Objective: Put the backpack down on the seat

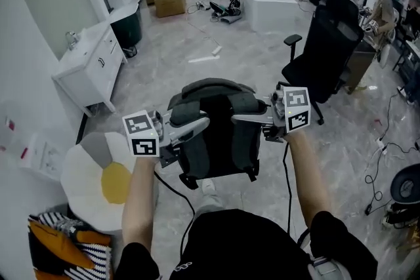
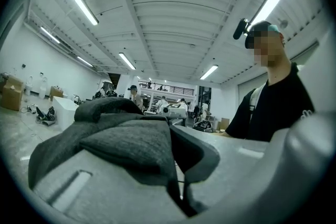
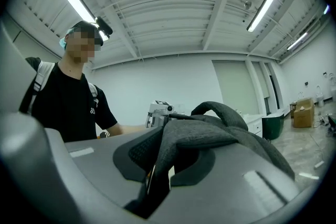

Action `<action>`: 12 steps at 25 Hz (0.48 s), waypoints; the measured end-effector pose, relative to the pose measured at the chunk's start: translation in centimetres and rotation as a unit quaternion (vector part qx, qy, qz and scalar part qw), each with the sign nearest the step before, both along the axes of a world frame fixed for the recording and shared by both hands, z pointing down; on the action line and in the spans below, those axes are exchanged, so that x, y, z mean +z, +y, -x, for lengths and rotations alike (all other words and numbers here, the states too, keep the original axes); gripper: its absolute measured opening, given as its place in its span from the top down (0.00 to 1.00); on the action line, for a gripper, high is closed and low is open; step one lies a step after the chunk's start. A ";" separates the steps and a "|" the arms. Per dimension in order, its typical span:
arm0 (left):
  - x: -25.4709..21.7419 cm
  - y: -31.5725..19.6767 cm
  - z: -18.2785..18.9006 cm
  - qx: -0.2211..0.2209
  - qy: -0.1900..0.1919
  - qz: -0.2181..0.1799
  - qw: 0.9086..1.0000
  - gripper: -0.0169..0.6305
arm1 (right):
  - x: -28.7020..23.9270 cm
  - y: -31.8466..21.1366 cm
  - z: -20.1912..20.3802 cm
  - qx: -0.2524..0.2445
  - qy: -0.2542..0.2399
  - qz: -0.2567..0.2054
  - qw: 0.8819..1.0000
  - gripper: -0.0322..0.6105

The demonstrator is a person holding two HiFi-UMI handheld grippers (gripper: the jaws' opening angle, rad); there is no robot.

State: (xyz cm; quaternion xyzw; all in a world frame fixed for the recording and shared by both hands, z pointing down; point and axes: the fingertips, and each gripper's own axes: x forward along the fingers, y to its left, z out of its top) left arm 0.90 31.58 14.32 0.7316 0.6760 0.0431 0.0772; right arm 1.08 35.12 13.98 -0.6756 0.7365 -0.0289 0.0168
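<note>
**Backpack hangs between both grippers, short of the chair**

Nearest the head camera are the person's black shirt and two bare forearms (image 1: 141, 197), each carrying a gripper. The landmark is the black office chair (image 1: 328, 49). The dark grey backpack (image 1: 213, 131) hangs in the air near the chair, to its left and closer to the person, touching neither the chair nor the floor. The left gripper (image 1: 197, 126) is on the backpack's side away from the chair. Its jaws are almost pressed together, pinching a padded shoulder strap (image 2: 131, 149). The right gripper (image 1: 248, 119) is on the side towards the chair, its jaws a little wider and clamped on the other strap (image 3: 202, 134). An egg-shaped cushion (image 1: 105, 177) lies well apart from the chair, beyond the backpack. Whether the cushion or the chair is the intended seat, I cannot tell.

The backpack looks soft and limp. The fabric folds over the jaws and the body sags below the two grip points, so it would likely slump once set down. The woven cloth should not be slippery, and nothing about it looks fragile. Its weight seems moderate, though what is inside is hidden. The padding squashes under the pads, so a firm pinch is needed. The straps near their top ends, where they are now held, look like the best place to grip. The top loop (image 1: 210, 84) would also serve.
</note>
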 end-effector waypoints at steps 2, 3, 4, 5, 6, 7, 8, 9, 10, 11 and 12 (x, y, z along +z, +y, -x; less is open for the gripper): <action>-0.1 -0.9 -4.0 0.003 -0.014 0.005 1.000 0.96 | -0.3 -0.9 -3.9 0.006 -0.002 -0.003 1.000 0.88; -0.3 -1.7 -6.4 0.005 -0.022 0.005 1.000 0.96 | -0.5 -1.6 -6.2 0.011 -0.002 -0.004 1.000 0.88; -0.5 -2.5 -8.8 0.008 -0.027 0.004 1.000 0.96 | -0.6 -2.4 -8.7 0.016 -0.002 -0.004 1.000 0.88; -0.6 -3.3 -11.2 0.013 -0.031 0.002 0.999 0.96 | -0.8 -3.3 -11.2 0.020 -0.002 -0.002 1.000 0.88; -0.7 -4.0 -13.3 0.017 -0.033 -0.001 0.999 0.96 | -0.8 -3.9 -13.2 0.024 -0.002 -0.001 1.000 0.88; -0.6 -4.4 -14.7 0.021 -0.032 -0.003 0.999 0.96 | -0.8 -4.3 -14.7 0.026 0.000 -0.001 1.000 0.88; -0.5 -4.6 -15.6 0.023 -0.030 -0.005 0.999 0.96 | -0.7 -4.5 -15.5 0.028 0.002 -0.002 1.000 0.88; -0.2 -4.8 -16.1 0.026 -0.028 -0.006 0.999 0.96 | -0.4 -4.6 -16.0 0.030 0.004 -0.004 1.000 0.88; 0.0 -5.0 -16.8 0.028 -0.027 -0.007 0.999 0.96 | -0.1 -4.8 -16.7 0.032 0.004 -0.005 0.999 0.88; 0.2 -5.3 -18.0 0.030 -0.026 -0.008 0.999 0.96 | 0.1 -5.1 -17.9 0.037 0.003 -0.006 0.999 0.88; 0.2 -5.8 -19.8 0.032 -0.024 -0.008 0.999 0.96 | 0.1 -5.5 -19.6 0.043 0.002 -0.007 0.999 0.88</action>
